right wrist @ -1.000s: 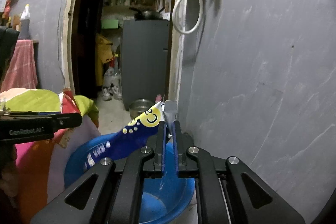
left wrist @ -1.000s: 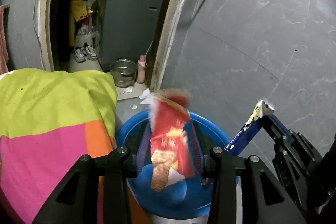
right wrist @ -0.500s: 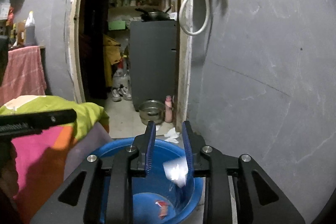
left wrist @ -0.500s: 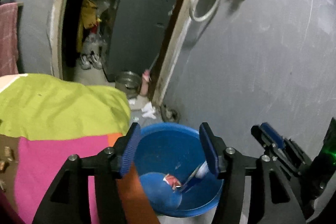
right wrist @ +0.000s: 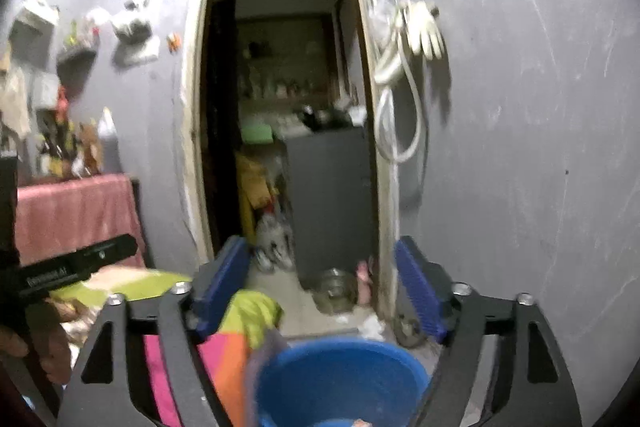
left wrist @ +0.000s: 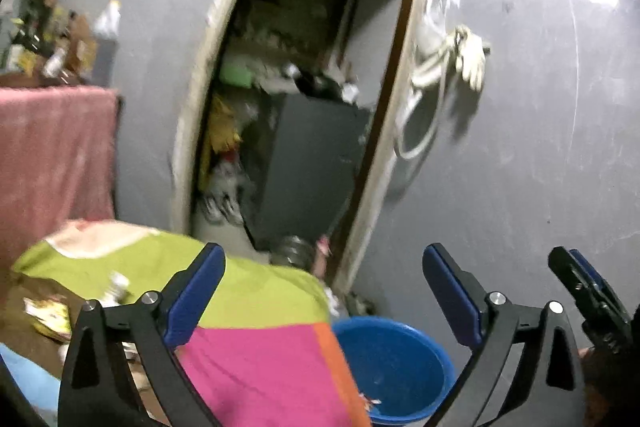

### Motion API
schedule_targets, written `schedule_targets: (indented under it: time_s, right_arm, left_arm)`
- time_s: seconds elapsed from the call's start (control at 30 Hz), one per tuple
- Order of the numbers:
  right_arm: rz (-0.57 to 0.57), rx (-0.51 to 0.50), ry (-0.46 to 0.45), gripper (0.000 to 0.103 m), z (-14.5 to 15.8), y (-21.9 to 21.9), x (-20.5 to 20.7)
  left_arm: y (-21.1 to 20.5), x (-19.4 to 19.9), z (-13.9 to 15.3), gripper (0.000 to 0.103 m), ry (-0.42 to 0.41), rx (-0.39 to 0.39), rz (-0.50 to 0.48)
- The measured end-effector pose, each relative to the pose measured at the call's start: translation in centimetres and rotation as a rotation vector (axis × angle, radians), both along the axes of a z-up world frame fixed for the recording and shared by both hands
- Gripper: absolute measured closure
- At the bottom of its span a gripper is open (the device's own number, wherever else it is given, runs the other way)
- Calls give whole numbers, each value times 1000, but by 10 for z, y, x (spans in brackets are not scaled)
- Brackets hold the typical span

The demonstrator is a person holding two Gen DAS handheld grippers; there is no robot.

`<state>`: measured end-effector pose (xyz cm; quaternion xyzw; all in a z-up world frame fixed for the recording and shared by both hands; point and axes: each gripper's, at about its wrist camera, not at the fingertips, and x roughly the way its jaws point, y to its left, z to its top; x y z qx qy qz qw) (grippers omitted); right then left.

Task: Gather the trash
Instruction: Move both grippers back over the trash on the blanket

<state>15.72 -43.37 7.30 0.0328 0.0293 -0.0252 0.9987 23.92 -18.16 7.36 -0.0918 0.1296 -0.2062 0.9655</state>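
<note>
A blue plastic tub [left wrist: 394, 367] stands on the floor beside the bed; it also shows in the right wrist view [right wrist: 340, 383]. A scrap of wrapper [left wrist: 370, 402] lies at its bottom. My left gripper [left wrist: 320, 291] is open and empty, raised above the bed edge. My right gripper [right wrist: 320, 287] is open and empty above the tub, and shows at the right edge of the left wrist view [left wrist: 580, 283]. Loose wrappers [left wrist: 48, 313] lie on the bed at the far left.
A bed with a green, pink and orange blanket [left wrist: 256, 339] fills the lower left. A grey wall [left wrist: 540, 147] is on the right with a hose and gloves [left wrist: 460, 55]. An open doorway [right wrist: 288, 147] leads to a cluttered room with a metal bowl [right wrist: 336, 291].
Both grippers let go of their wrappers, which dropped into the blue tub. Both have opened wide and lifted up and back from the tub.
</note>
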Motion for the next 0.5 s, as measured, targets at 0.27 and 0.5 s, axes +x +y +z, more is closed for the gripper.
schedule_targets:
  time_s: [0.27, 0.5]
  right_arm:
    - [94, 19, -82, 0, 18, 51, -28]
    - [161, 4, -112, 0, 11, 99, -42]
  left_arm:
    - [58, -54, 11, 2, -80, 20, 104]
    - [103, -94, 1, 2, -117, 62, 207]
